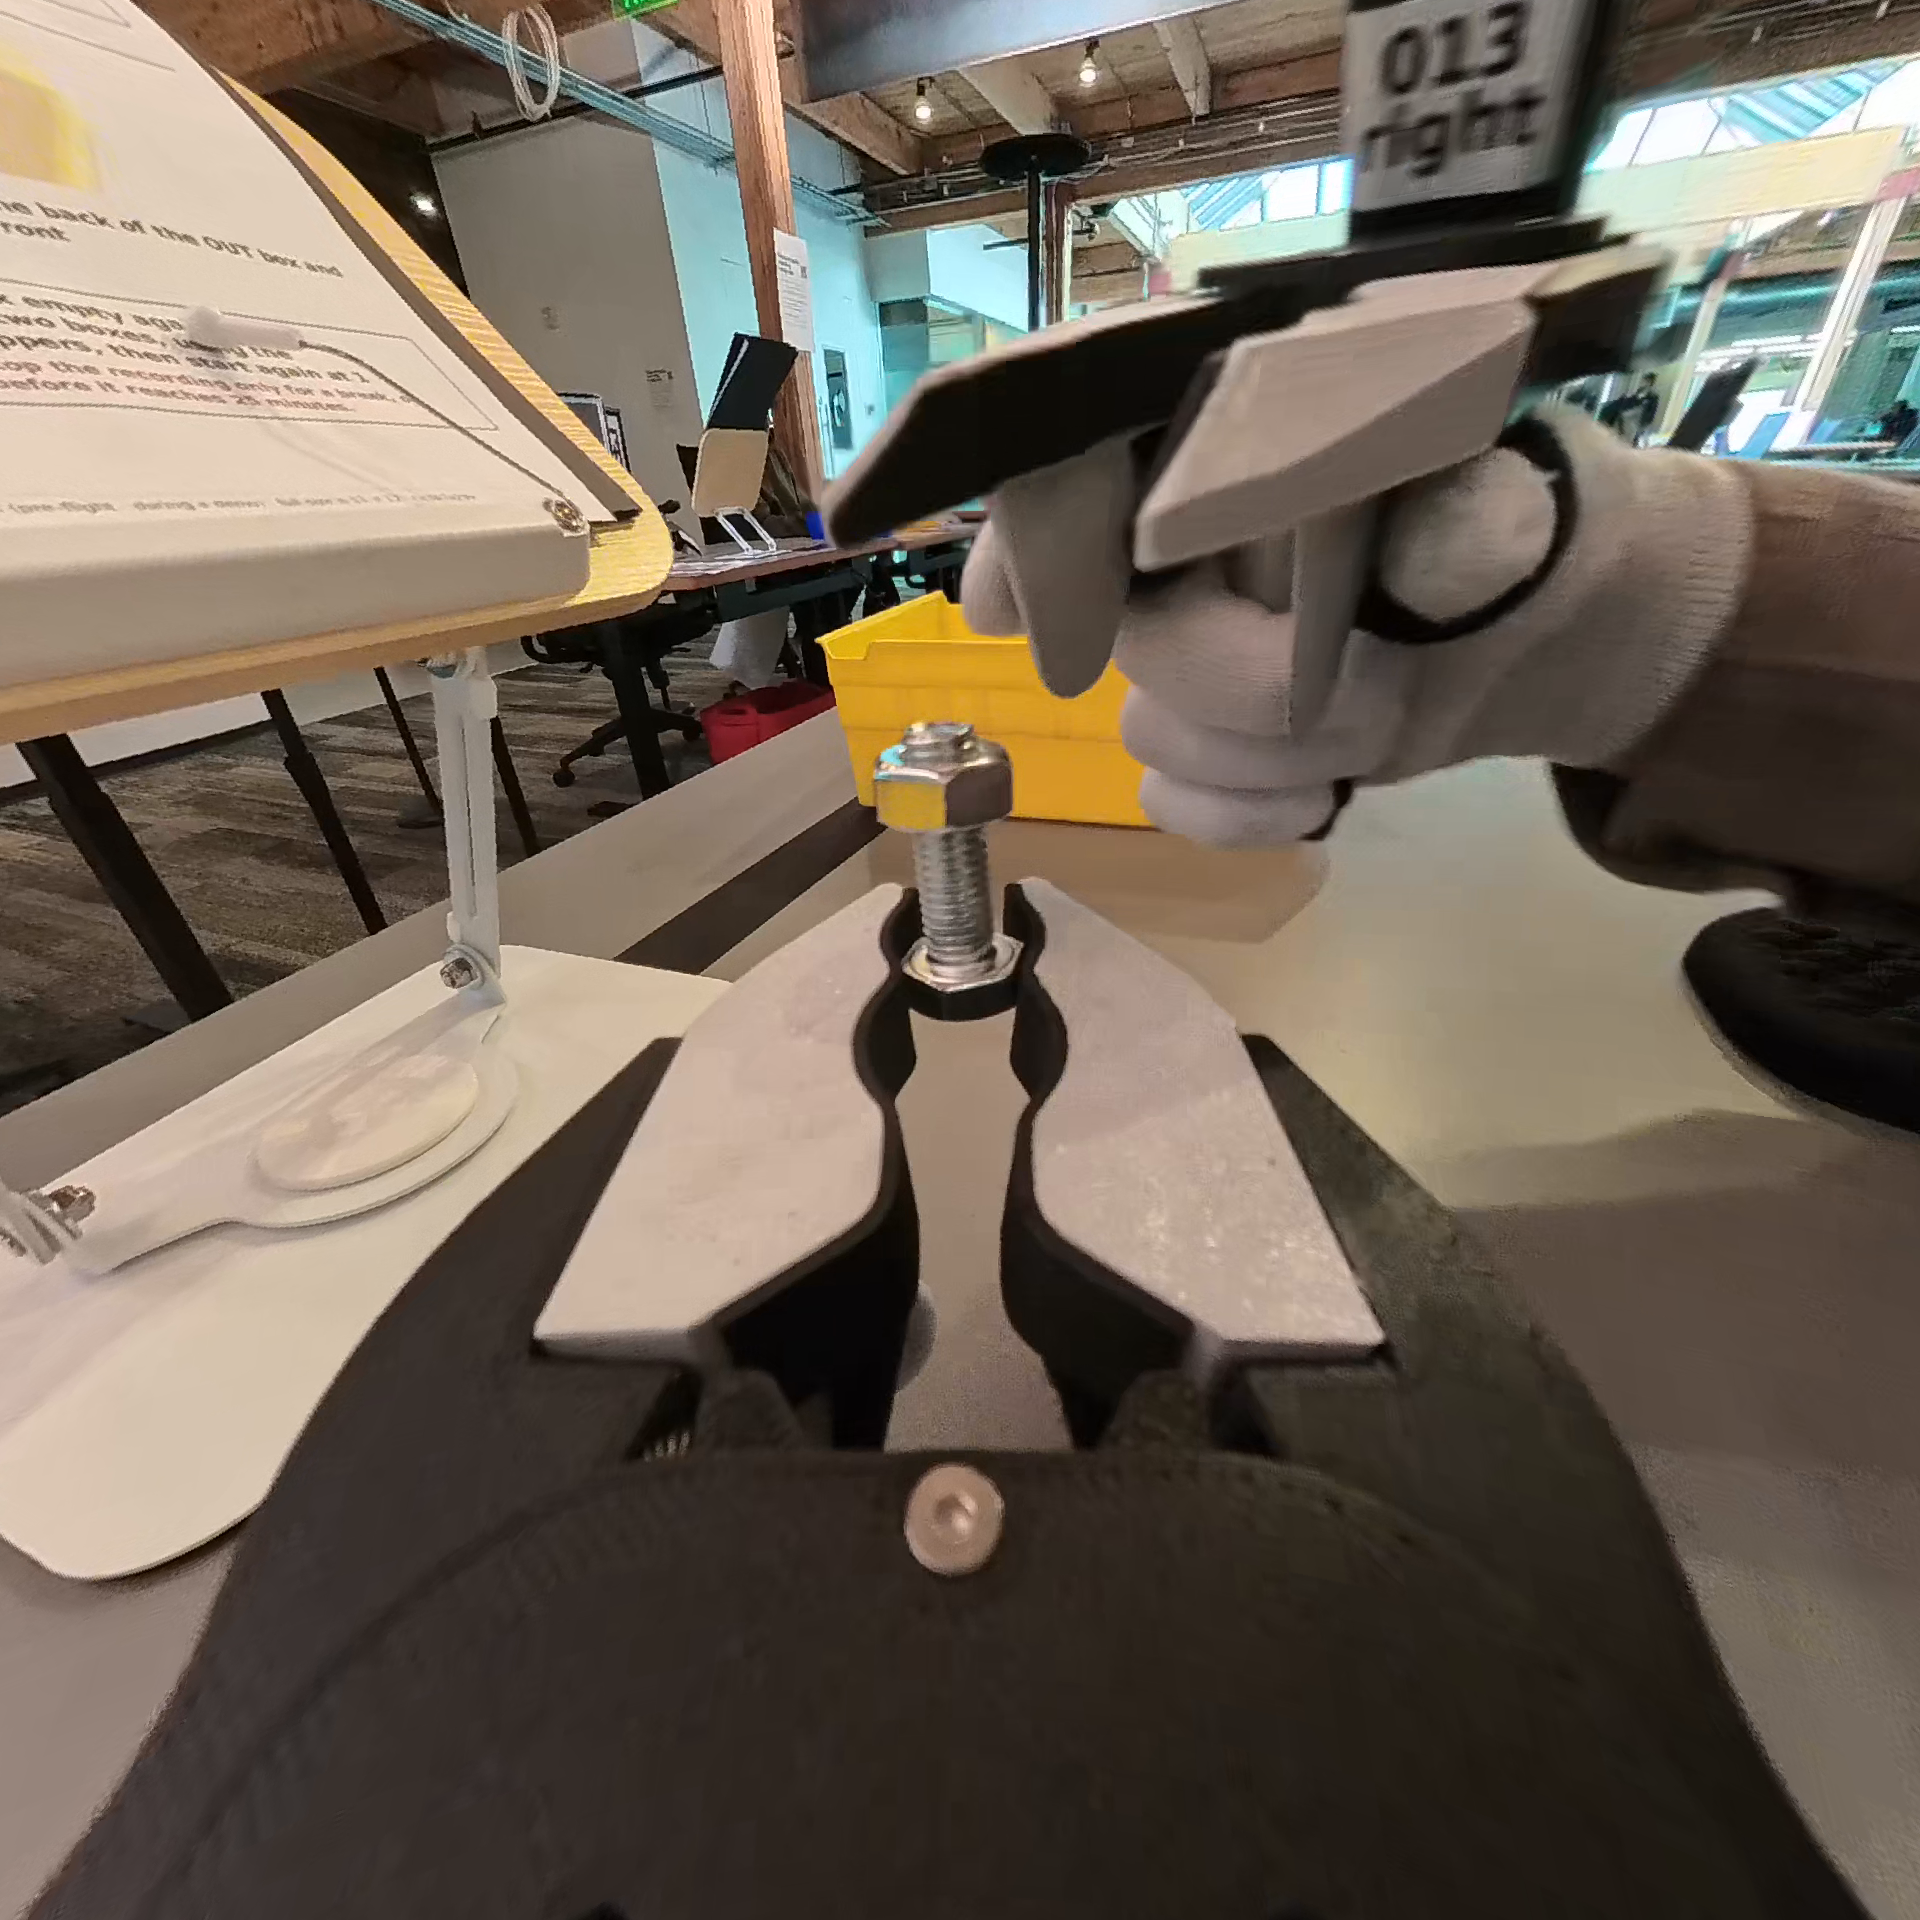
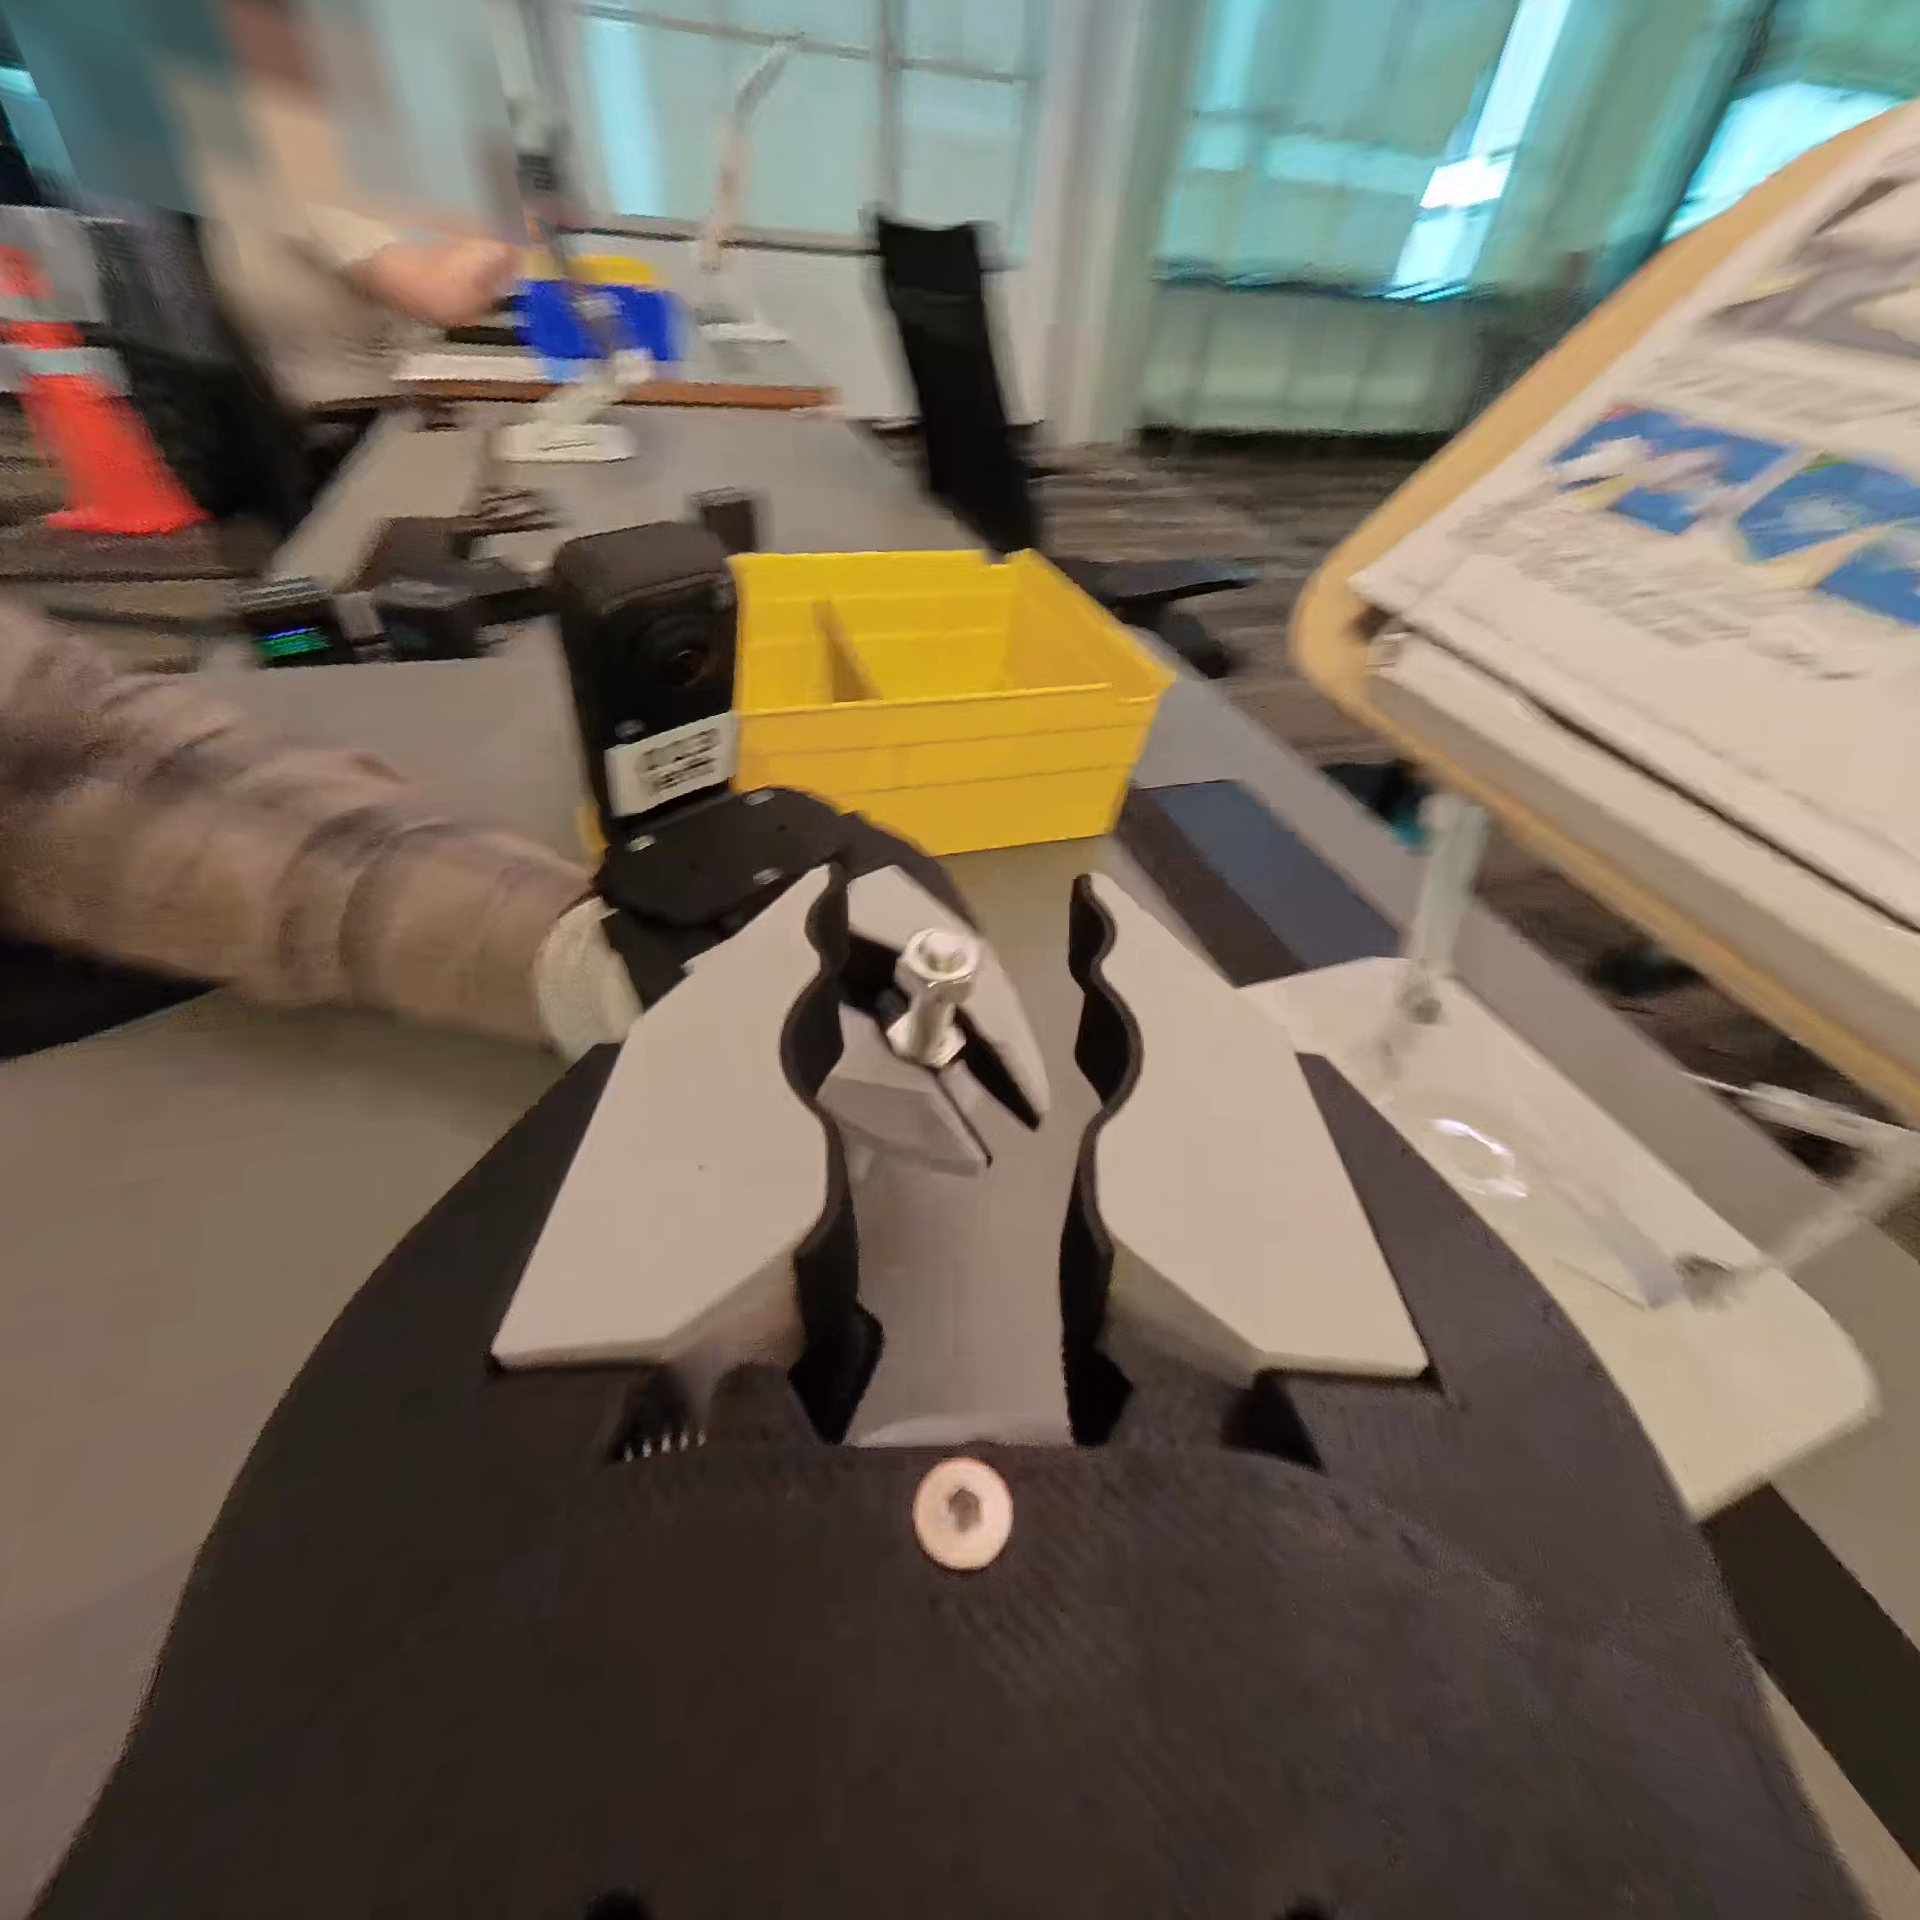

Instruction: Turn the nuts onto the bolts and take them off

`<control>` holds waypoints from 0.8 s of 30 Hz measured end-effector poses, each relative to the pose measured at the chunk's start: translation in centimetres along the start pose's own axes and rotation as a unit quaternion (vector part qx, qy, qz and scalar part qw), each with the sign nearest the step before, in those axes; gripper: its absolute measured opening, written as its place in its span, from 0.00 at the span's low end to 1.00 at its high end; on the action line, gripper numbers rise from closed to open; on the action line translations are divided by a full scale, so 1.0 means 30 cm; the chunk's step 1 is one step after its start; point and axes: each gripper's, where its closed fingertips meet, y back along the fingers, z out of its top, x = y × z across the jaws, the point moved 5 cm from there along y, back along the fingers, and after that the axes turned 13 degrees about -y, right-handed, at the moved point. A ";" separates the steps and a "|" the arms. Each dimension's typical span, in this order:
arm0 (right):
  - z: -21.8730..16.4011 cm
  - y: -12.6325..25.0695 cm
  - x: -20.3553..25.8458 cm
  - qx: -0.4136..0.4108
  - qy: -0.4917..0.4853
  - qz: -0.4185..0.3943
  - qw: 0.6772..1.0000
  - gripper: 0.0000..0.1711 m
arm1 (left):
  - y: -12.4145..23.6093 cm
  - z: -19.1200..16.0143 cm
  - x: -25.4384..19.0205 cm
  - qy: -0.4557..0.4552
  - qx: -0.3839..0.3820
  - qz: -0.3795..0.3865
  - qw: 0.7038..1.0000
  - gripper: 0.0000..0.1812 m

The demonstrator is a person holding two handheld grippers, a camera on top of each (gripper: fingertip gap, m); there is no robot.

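The nut (image 1: 942,785) sits near the top of the bolt (image 1: 951,914), so it's barely threaded or nearly off I'd guess, with the left gripper (image 1: 958,966) pinching the bolt head upright over the table (image 1: 1455,1091) and the right gripper (image 2: 951,925) spread, empty, nearby.
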 end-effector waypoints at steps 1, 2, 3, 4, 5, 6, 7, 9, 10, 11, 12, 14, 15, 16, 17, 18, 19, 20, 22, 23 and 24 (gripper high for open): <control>-0.003 0.002 -0.011 0.013 -0.003 0.034 0.999 0.22 | 0.000 0.000 0.000 0.001 -0.001 -0.001 1.000 0.08; -0.002 0.002 -0.027 0.015 0.004 0.052 0.999 0.23 | 0.000 0.000 0.000 0.002 -0.001 -0.001 1.000 0.08; -0.008 0.000 -0.030 0.025 0.011 0.084 0.996 0.22 | 0.001 0.000 0.000 0.002 -0.001 -0.002 1.000 0.08; -0.016 -0.003 -0.034 0.036 0.013 0.113 0.993 0.22 | 0.001 0.000 -0.001 0.002 -0.001 -0.003 1.000 0.08; -0.020 -0.010 -0.046 0.042 0.016 0.130 0.991 0.21 | 0.001 0.000 0.000 0.002 -0.001 -0.003 1.000 0.08; -0.027 -0.016 -0.051 0.050 0.020 0.152 0.987 0.21 | 0.001 0.000 0.000 0.003 -0.002 -0.004 1.000 0.08; -0.032 -0.022 -0.053 0.055 0.021 0.174 0.983 0.20 | 0.001 0.000 0.001 0.004 -0.002 -0.004 1.000 0.08; -0.038 -0.034 -0.057 0.058 0.018 0.212 0.975 0.18 | 0.002 0.001 0.001 0.006 -0.003 -0.004 1.000 0.08; -0.042 -0.042 -0.060 0.061 0.017 0.225 0.972 0.18 | 0.002 0.001 0.001 0.006 -0.003 -0.004 1.000 0.08; -0.048 -0.052 -0.065 0.065 0.018 0.232 0.970 0.17 | 0.002 0.001 0.001 0.006 -0.003 -0.005 1.000 0.08; -0.054 -0.060 -0.067 0.070 0.020 0.241 0.968 0.17 | 0.002 0.001 0.001 0.006 -0.003 -0.005 1.000 0.08; -0.064 -0.075 -0.070 0.076 0.020 0.259 0.963 0.15 | 0.003 0.001 0.002 0.009 -0.004 -0.006 1.000 0.08; -0.068 -0.080 -0.071 0.078 0.022 0.267 0.960 0.12 | 0.003 0.000 0.003 0.010 -0.005 -0.006 1.000 0.08; -0.070 -0.083 -0.071 0.079 0.022 0.275 0.958 0.11 | 0.003 0.001 0.001 0.009 -0.005 -0.007 1.000 0.08; -0.069 -0.086 -0.073 0.078 0.023 0.279 0.957 0.09 | 0.003 0.001 0.001 0.010 -0.005 -0.008 1.000 0.08; -0.069 -0.087 -0.075 0.078 0.023 0.283 0.956 0.09 | 0.003 0.001 0.001 0.012 -0.006 -0.008 1.000 0.08; -0.070 -0.087 -0.077 0.078 0.022 0.286 0.955 0.09 | 0.003 0.001 0.002 0.013 -0.006 -0.008 1.000 0.08; -0.069 -0.087 -0.079 0.078 0.021 0.287 0.955 0.09 | 0.003 0.001 0.002 0.013 -0.005 -0.008 1.000 0.08; -0.071 -0.086 -0.083 0.075 0.017 0.288 0.955 0.09 | 0.003 0.000 0.003 0.015 -0.005 -0.007 1.000 0.08; -0.072 -0.085 -0.084 0.073 0.015 0.288 0.955 0.09 | 0.003 0.000 0.003 0.014 -0.004 -0.007 1.000 0.08; -0.074 -0.084 -0.085 0.071 0.013 0.287 0.955 0.09 | 0.003 0.000 0.003 0.014 -0.004 -0.007 1.000 0.08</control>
